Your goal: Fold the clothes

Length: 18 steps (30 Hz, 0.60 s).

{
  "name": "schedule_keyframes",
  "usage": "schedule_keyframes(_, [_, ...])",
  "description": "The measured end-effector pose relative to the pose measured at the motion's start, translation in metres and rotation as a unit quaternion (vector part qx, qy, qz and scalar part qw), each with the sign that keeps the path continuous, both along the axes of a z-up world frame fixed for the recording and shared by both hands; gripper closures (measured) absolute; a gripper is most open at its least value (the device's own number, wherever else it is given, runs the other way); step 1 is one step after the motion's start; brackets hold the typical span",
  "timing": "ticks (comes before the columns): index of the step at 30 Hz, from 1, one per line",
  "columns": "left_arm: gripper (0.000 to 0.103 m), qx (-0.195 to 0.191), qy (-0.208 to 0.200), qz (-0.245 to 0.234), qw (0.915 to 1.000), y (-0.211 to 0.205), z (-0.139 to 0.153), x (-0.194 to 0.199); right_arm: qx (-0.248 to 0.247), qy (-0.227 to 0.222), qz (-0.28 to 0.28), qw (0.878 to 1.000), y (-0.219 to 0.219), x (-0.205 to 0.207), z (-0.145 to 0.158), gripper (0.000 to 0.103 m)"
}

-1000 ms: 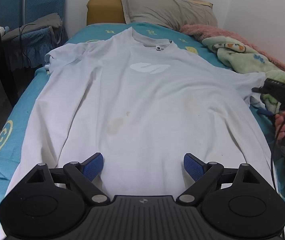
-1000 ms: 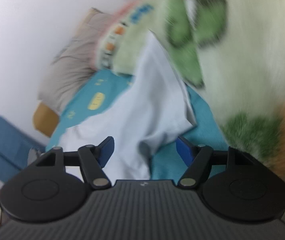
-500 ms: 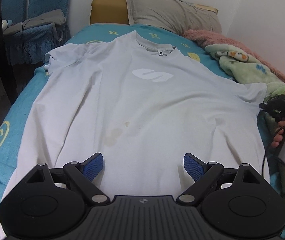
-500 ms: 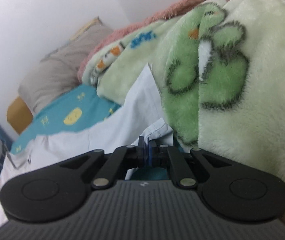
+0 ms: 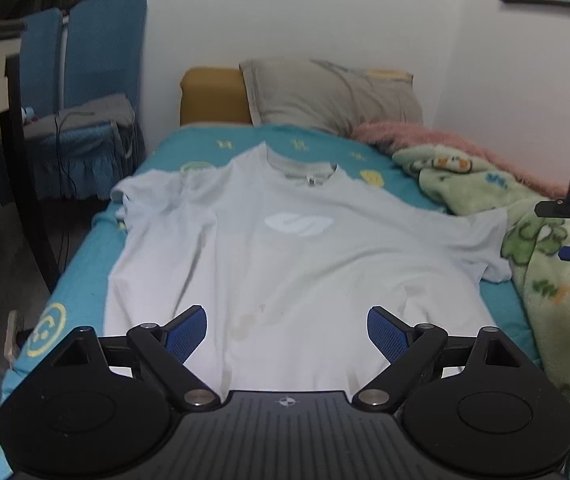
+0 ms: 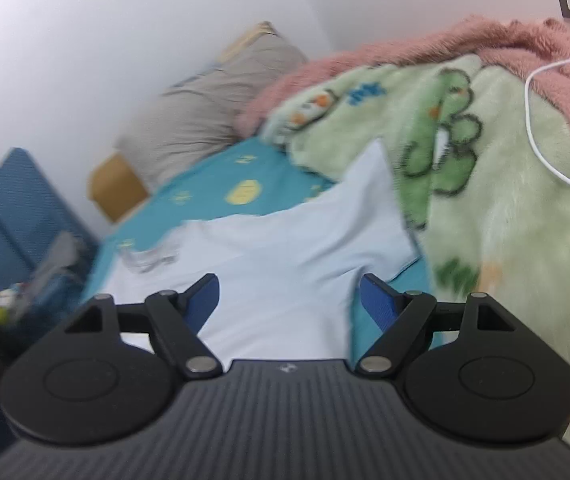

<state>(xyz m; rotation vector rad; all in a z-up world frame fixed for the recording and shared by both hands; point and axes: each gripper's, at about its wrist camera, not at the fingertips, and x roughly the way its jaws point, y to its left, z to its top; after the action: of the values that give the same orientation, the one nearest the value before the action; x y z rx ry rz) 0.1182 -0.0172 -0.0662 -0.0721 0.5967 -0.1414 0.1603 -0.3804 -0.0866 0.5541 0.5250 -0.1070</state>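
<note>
One white T-shirt (image 5: 297,264) lies flat on the teal bed (image 5: 85,280), both tongs empty.

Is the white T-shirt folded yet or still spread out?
Spread out. The white T-shirt lies flat, front up, on the bed, both sleeves out to the sides, collar toward the pillow; no fold shows.

Bed (image 5: 85,280): T-shirt (image 5: 293,272), pillow (image 5: 333,96), blankets (image 5: 545,280).
</note>
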Motion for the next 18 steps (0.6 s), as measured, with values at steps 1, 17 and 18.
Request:
schedule_keyframes(1, [0.014,0.000,-0.009,0.002,1.0000,0.002,0.005,-0.005,0.001,-0.004,0.009,1.000,0.010,-0.013,0.009,0.024])
schedule_keyframes(17, [0.014,-0.107,0.021,0.132,0.9853,0.076,0.079,-0.070,-0.044,-0.067,0.115,0.990,0.124,-0.127,0.084,0.024])
schedule_keyframes(18, [0.014,-0.125,0.027,0.137,0.9823,0.079,0.084,-0.071,-0.045,-0.073,0.115,0.990,0.126,-0.129,0.084,0.024])
